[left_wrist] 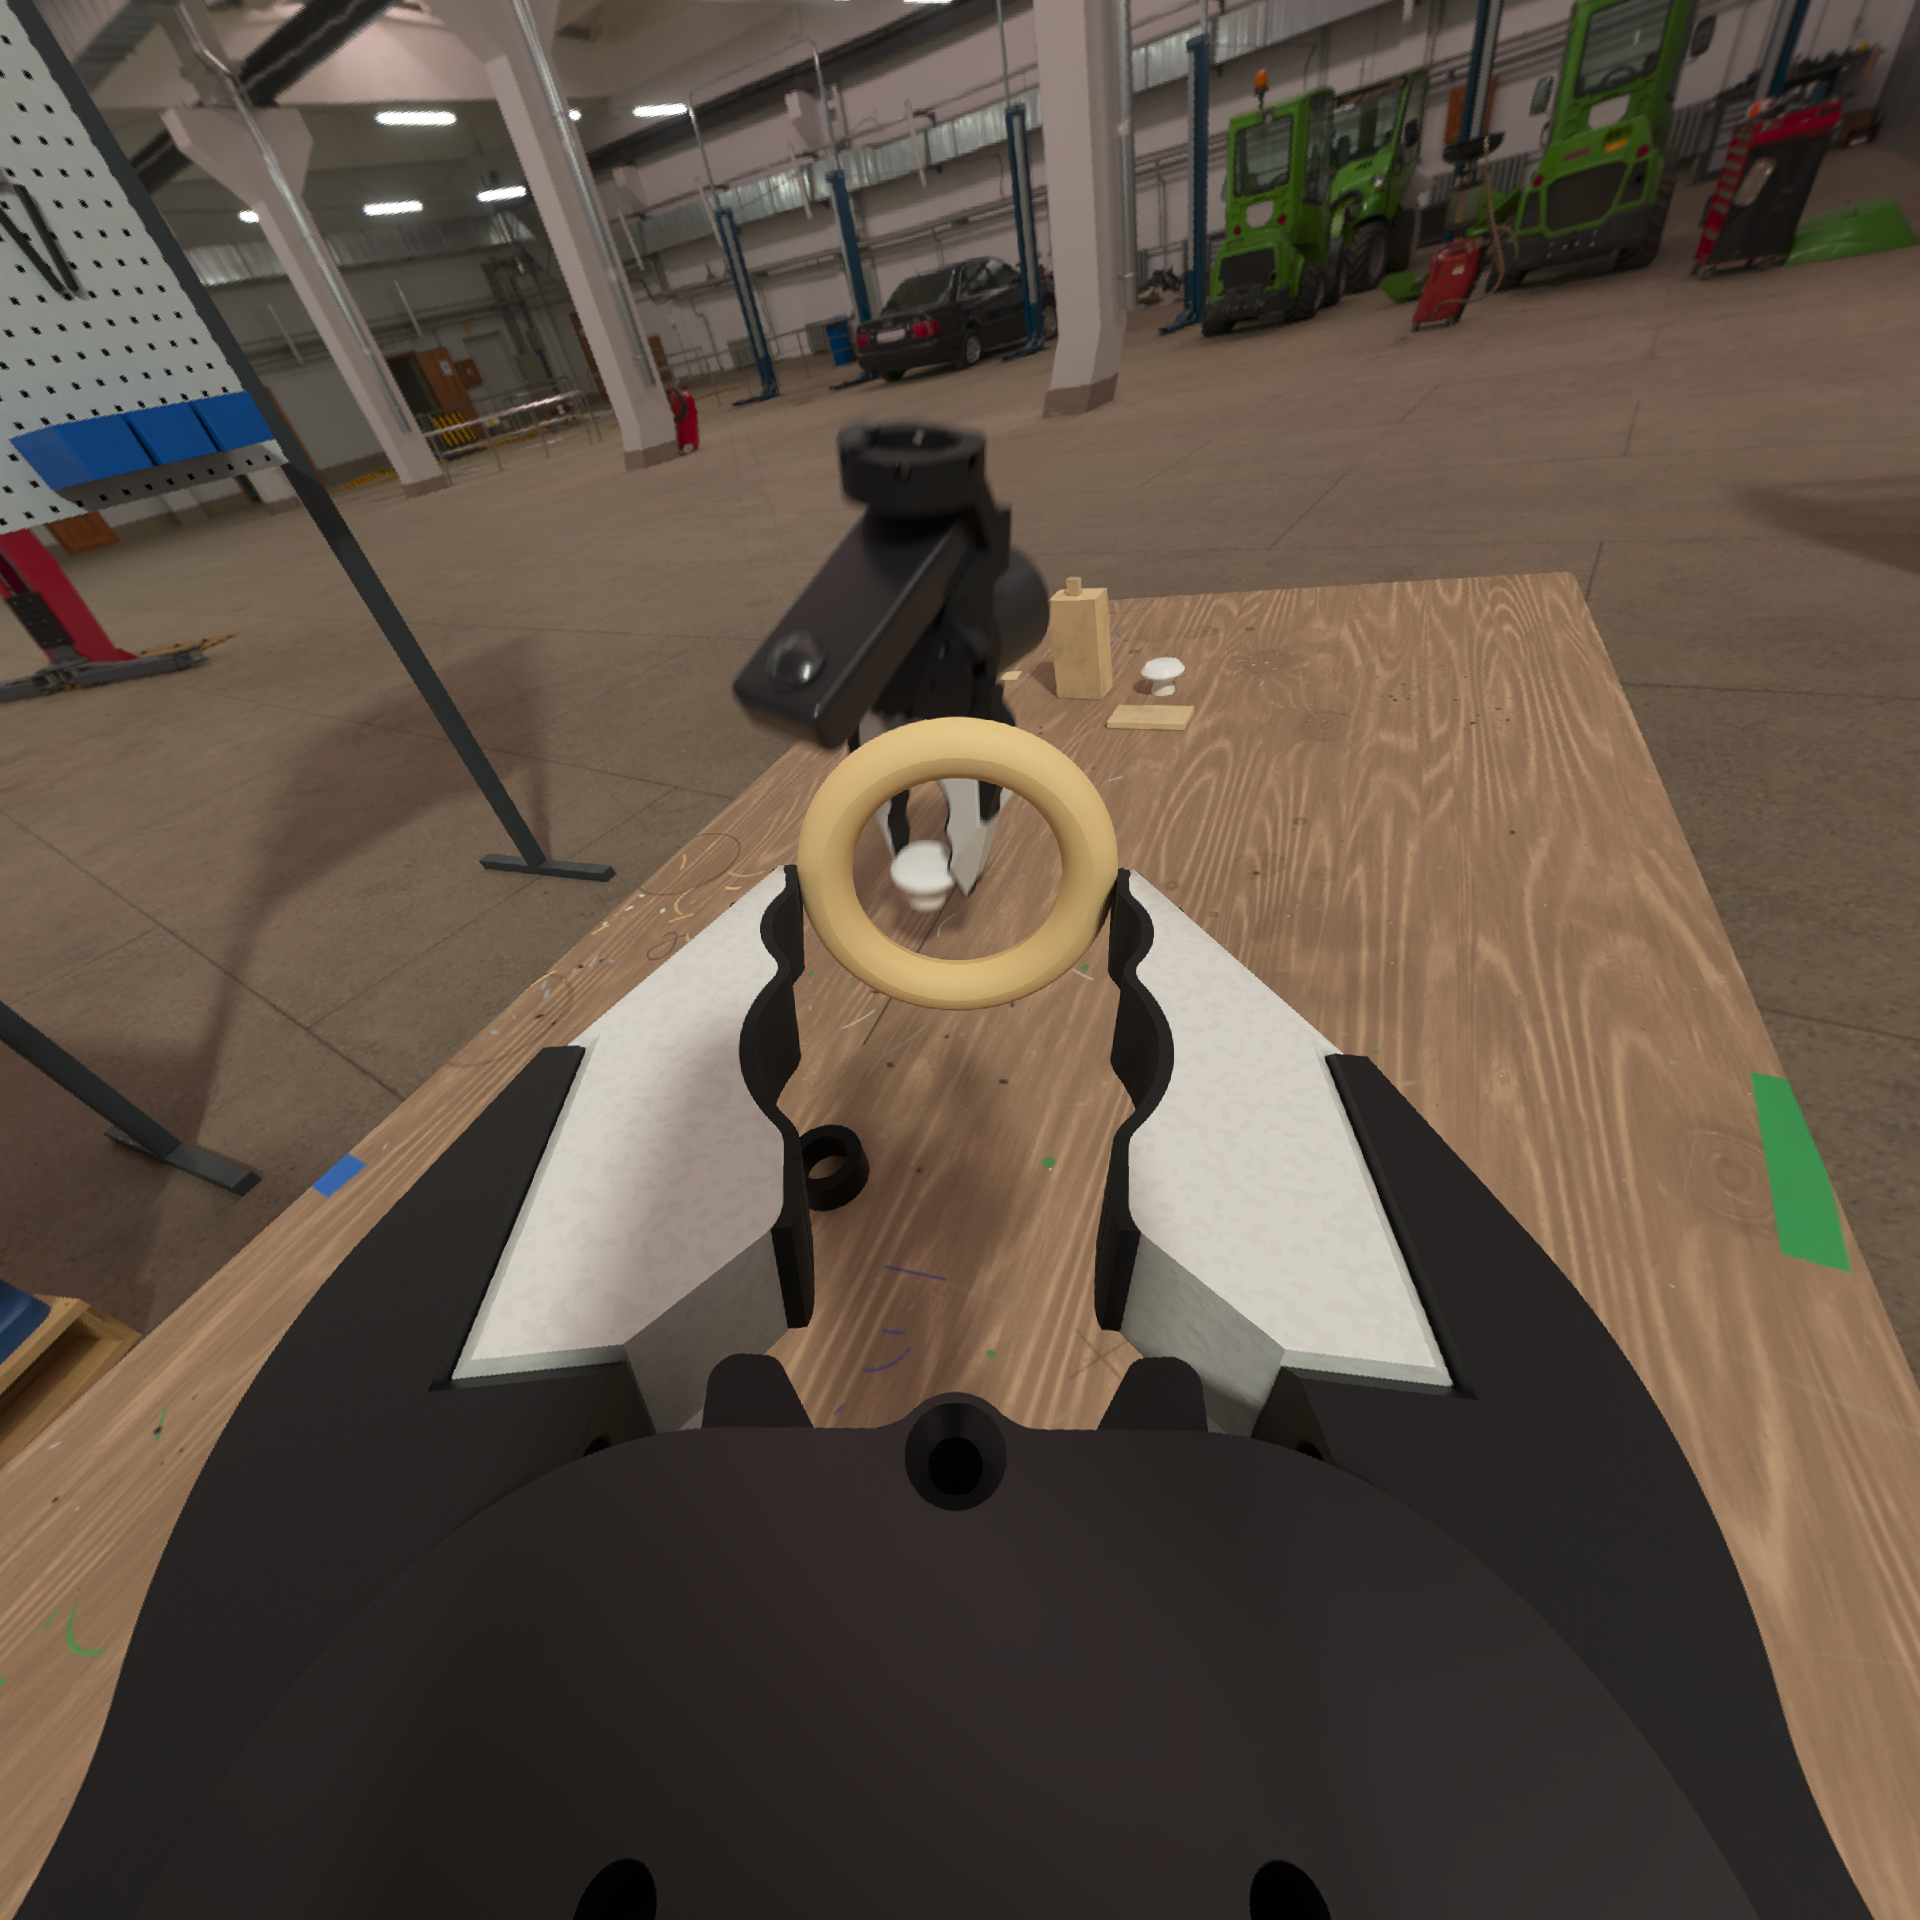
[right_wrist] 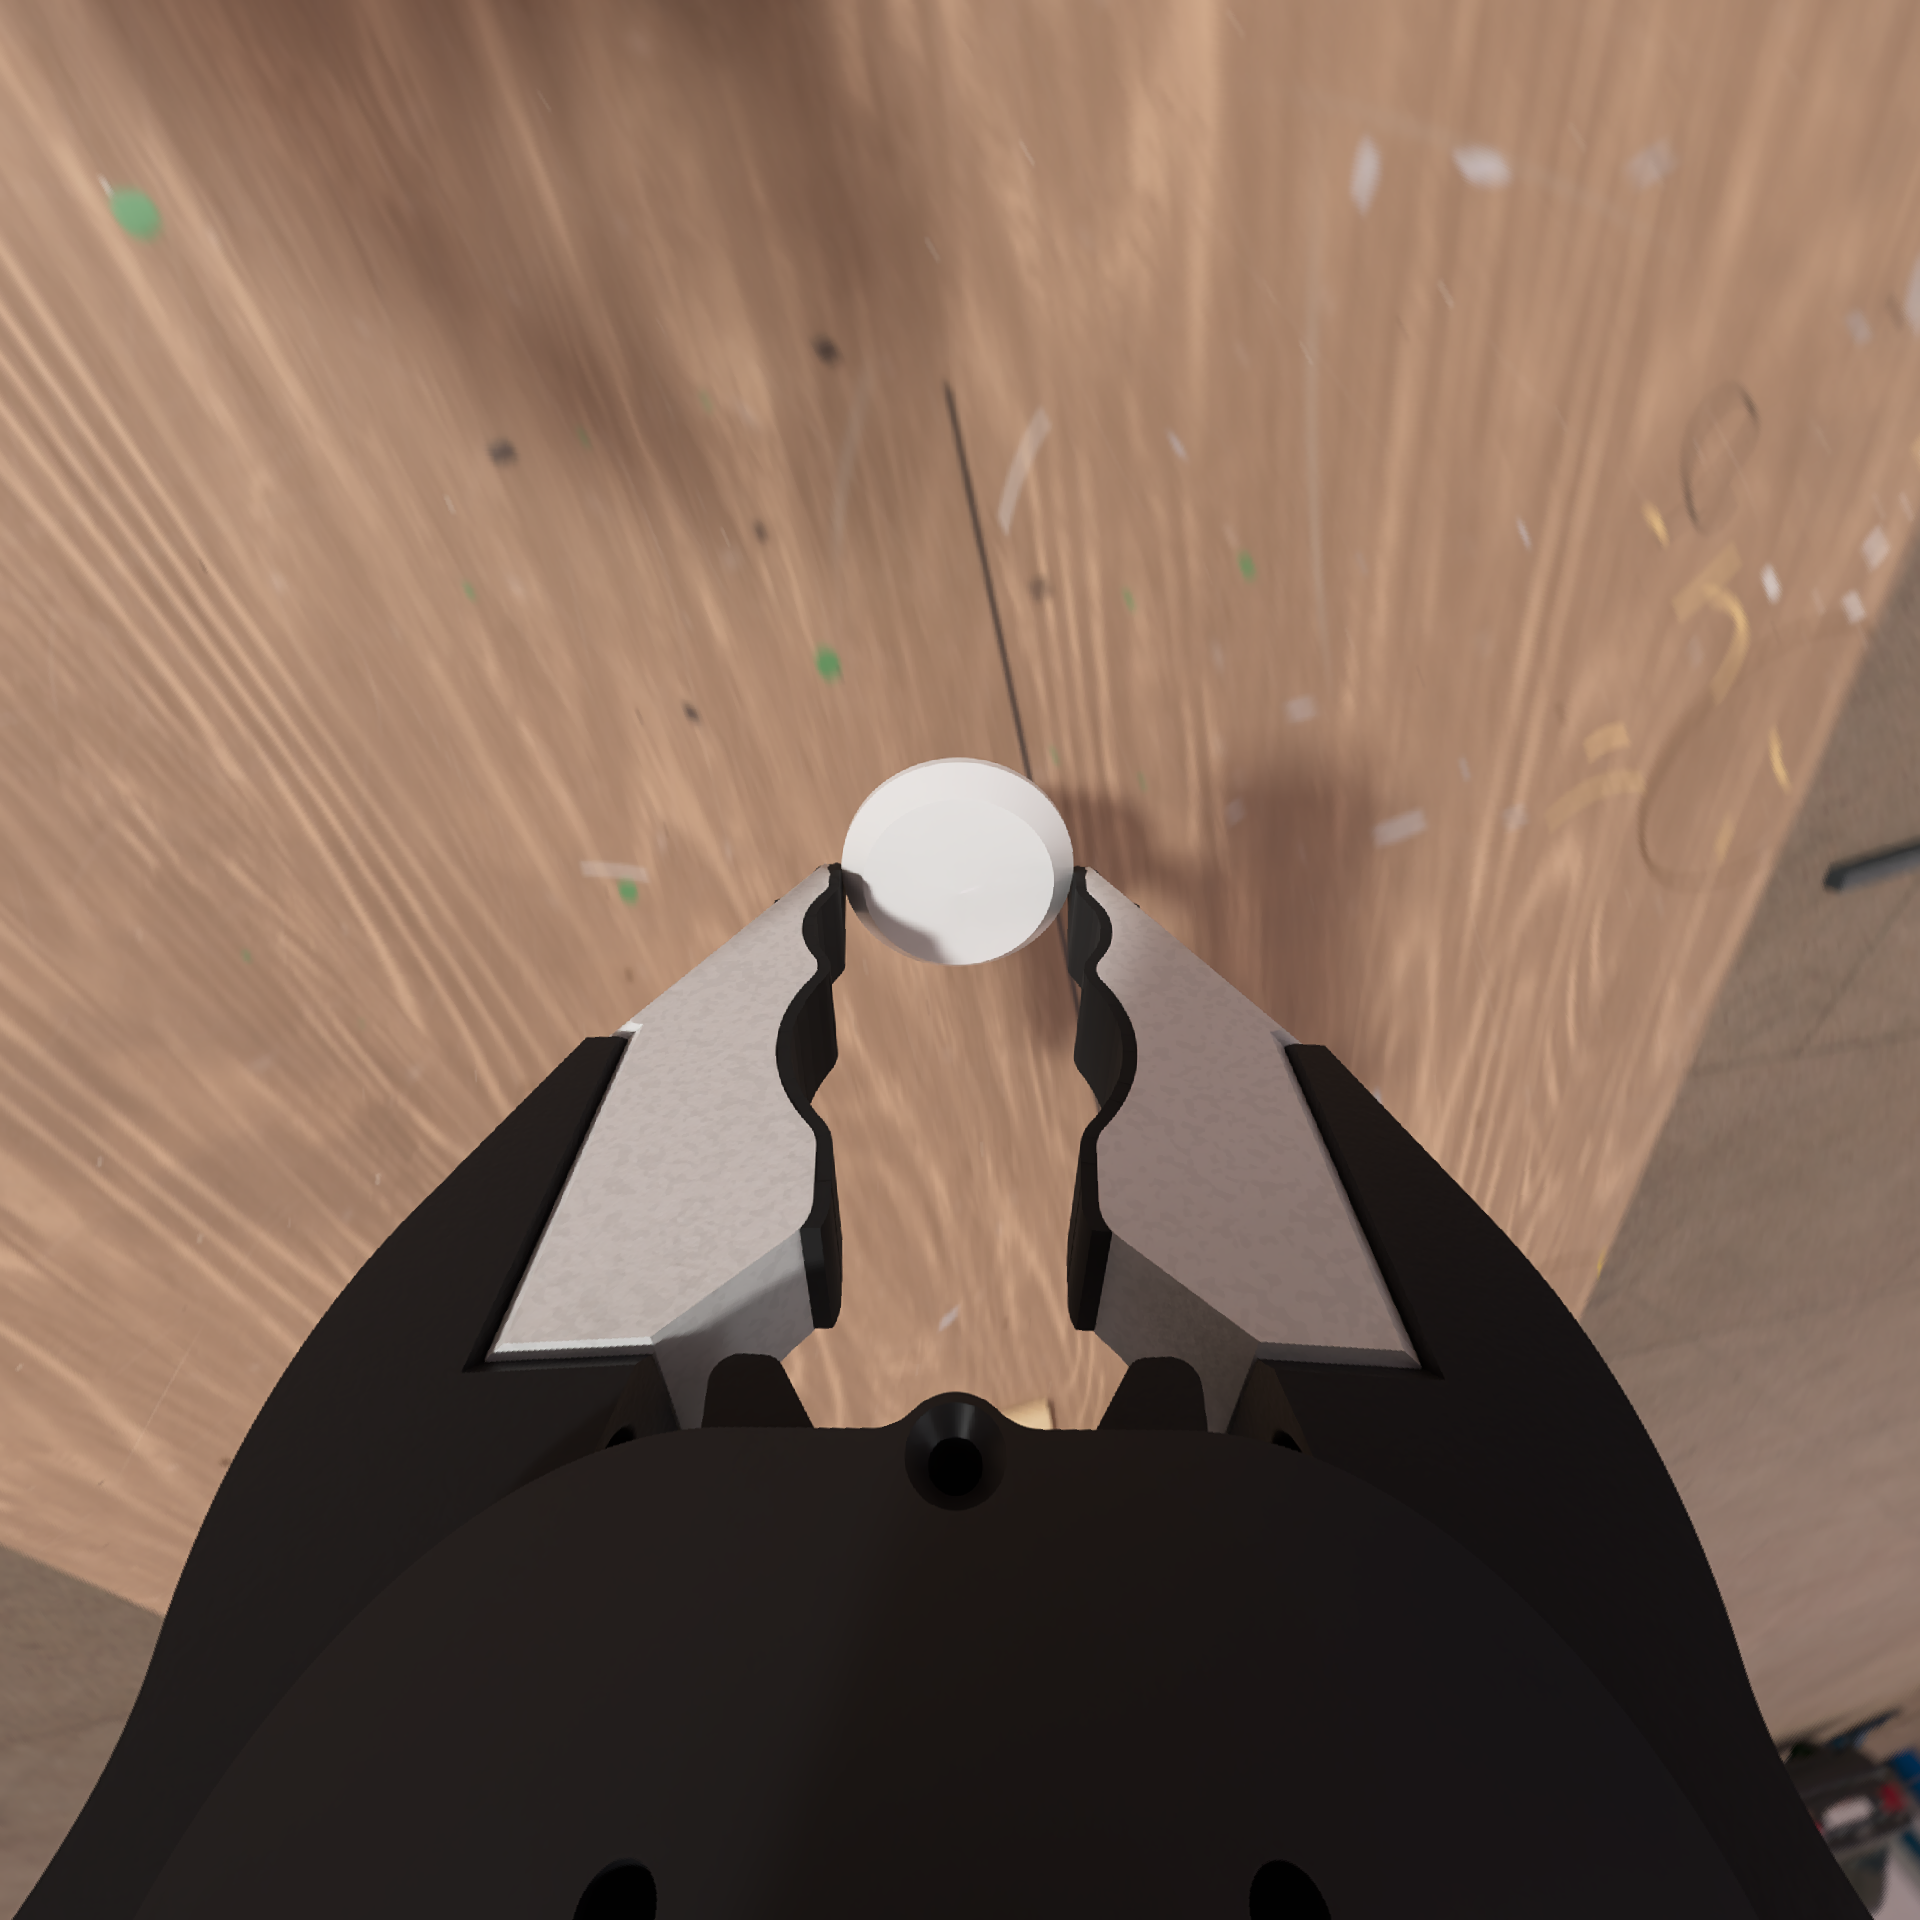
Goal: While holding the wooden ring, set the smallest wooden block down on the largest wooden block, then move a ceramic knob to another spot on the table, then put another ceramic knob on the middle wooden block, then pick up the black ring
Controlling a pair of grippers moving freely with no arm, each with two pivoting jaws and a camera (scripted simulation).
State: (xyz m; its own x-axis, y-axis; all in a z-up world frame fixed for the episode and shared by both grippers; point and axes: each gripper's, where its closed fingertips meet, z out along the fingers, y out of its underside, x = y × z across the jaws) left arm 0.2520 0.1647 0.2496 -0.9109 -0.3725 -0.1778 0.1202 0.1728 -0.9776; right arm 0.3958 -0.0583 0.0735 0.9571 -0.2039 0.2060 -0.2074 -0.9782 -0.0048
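Carrying a white knob [right_wrist: 956, 862] in my right gripper [right_wrist: 956, 883], fingertips pinched on its cap, I judge this the move to a new spot. My left gripper [left_wrist: 956, 904] clamps the wooden ring [left_wrist: 956, 862] above the table [left_wrist: 1455, 935]. I should lower straight down, well apart from the black ring [left_wrist: 831, 1166] and the far blocks [left_wrist: 1081, 644], releasing only once it rests.

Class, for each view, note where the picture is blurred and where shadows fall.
Left wrist view: the right tongs and their ceramic knob look smeared, while the wooden ring is crisp. Right wrist view: the table grain streaks with blur, the white knob stays sharp, and a soft shadow lies right of it.
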